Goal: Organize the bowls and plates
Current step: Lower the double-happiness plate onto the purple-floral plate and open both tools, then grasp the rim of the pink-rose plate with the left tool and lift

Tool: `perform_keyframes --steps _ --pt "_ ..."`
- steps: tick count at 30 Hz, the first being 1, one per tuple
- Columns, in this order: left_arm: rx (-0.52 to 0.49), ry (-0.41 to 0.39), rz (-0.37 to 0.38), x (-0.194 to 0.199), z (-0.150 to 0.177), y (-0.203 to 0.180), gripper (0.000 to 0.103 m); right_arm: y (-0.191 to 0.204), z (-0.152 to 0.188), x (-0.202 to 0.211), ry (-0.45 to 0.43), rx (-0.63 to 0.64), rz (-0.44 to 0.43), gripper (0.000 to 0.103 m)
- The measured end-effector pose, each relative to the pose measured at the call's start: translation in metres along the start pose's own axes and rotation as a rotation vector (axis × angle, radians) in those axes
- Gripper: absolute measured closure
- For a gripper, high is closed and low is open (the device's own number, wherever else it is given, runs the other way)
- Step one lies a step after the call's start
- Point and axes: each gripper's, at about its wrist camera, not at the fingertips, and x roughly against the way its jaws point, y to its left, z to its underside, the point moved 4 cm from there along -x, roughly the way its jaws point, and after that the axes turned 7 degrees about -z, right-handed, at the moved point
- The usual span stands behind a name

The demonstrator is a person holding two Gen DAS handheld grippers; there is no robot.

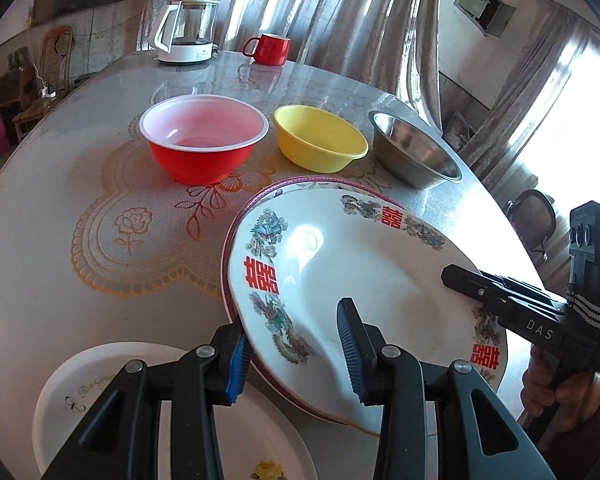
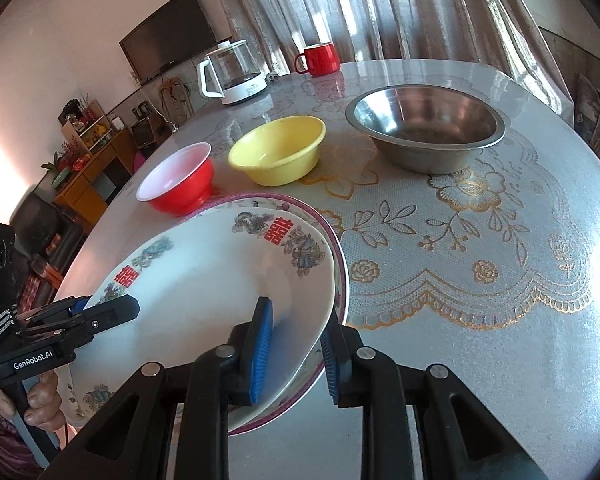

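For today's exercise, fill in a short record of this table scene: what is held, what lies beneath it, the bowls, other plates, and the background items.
held item: dragon plate, gripped at opposite rims by left gripper and right gripper
beneath it: pink-rimmed plate on the table
bowls: red bowl, yellow bowl, steel bowl, in a row, unstacked
other plate: white rose plate
background: kettle, red mug

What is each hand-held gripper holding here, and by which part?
Both hold the dragon-patterned plate by opposite rim edges: left hand-held gripper, right hand-held gripper.
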Motion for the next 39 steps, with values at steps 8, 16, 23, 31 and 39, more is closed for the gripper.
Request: perform_keyframes --steps 8,16,23,31,39 --pt "0.003 -0.003 -0.006 0.003 0.000 -0.001 0.058 0.009 0.000 -0.003 -0.018 0.089 0.096 0.072" --pt "-0.013 0.001 -0.007 0.005 0.005 -0.006 0.053 0.003 0.001 0.006 -0.042 0.093 0.140 0.071" --pt "-0.006 -0.007 -0.010 0.008 0.007 -0.005 0.052 0.001 0.007 -0.001 -0.022 0.100 0.162 0.073" --pt "-0.026 -0.056 -0.086 0.020 0.007 -0.006 0.051 0.017 0.012 0.003 -0.038 0.241 0.244 0.073" --pt "0.007 -0.060 -0.122 0.021 0.010 0.007 0.050 0.027 0.015 -0.002 -0.047 0.320 0.306 0.066"
